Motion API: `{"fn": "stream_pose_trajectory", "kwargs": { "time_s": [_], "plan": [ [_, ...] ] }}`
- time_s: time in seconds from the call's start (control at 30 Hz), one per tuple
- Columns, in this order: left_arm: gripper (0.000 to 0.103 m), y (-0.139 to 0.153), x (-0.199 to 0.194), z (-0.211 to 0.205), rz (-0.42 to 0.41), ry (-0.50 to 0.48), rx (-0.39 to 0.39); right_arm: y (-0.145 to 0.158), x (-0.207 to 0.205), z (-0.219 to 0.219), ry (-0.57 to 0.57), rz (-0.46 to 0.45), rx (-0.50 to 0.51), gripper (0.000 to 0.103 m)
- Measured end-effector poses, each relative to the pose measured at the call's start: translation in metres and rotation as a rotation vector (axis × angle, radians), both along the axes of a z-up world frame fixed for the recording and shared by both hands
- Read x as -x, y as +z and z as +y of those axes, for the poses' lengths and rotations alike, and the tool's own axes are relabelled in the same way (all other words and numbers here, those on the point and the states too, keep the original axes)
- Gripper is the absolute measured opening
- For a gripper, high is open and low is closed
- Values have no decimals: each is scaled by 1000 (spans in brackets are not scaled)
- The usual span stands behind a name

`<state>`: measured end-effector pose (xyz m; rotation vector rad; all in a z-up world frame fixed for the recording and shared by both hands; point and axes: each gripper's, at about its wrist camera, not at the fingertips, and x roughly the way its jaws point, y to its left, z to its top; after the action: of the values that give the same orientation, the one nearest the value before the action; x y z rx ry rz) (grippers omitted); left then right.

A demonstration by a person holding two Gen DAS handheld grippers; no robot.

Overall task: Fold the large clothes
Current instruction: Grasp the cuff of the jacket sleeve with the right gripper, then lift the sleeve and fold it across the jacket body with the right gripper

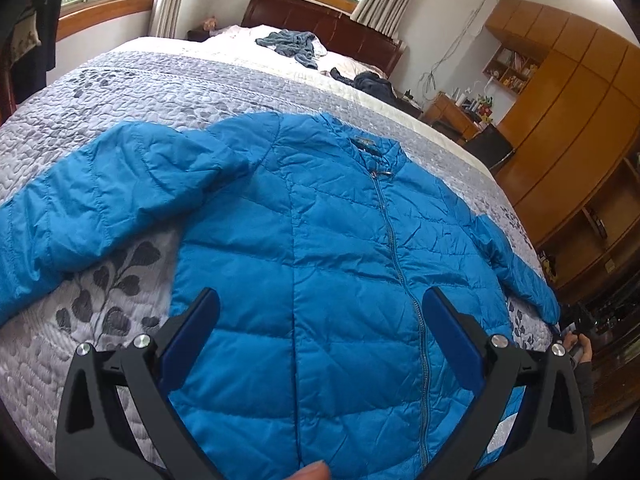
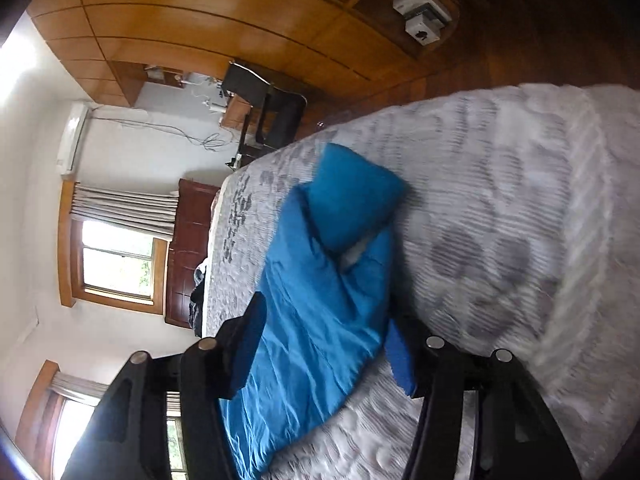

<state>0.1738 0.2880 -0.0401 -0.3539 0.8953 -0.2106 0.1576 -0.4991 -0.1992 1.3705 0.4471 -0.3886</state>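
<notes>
A blue jacket (image 1: 320, 248) covers the near part of the bed (image 1: 160, 92), sleeves spread sideways. Bare quilt lies open beyond its collar. Crumpled clothes (image 1: 292, 46) block the pillow end; a wardrobe (image 1: 560, 120) walls the right side.

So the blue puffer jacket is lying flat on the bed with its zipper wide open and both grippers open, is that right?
Not quite. The blue puffer jacket lies flat on the bed, but its zipper is closed up to the collar, as the left wrist view shows. The left gripper and the right gripper are both open, as you said.
</notes>
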Motion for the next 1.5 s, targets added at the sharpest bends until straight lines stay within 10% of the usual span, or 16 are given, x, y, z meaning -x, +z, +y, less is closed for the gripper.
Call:
{"fn": "stream_pose_trajectory", "kwargs": {
  "time_s": [0.27,0.6,0.9,1.5],
  "plan": [
    [100,-1,-9,7,20,-12,32,10,-9,-7,22,12,56,16],
    [100,14,-1,30,-27,-60,105,148,-27,25,77,-60,335,10],
    [100,23,5,33,-48,-126,145,276,-84,141,247,-110,654,10],
    [100,45,-13,28,-81,-170,160,263,-162,409,617,-108,1020,10]
  ]
}}
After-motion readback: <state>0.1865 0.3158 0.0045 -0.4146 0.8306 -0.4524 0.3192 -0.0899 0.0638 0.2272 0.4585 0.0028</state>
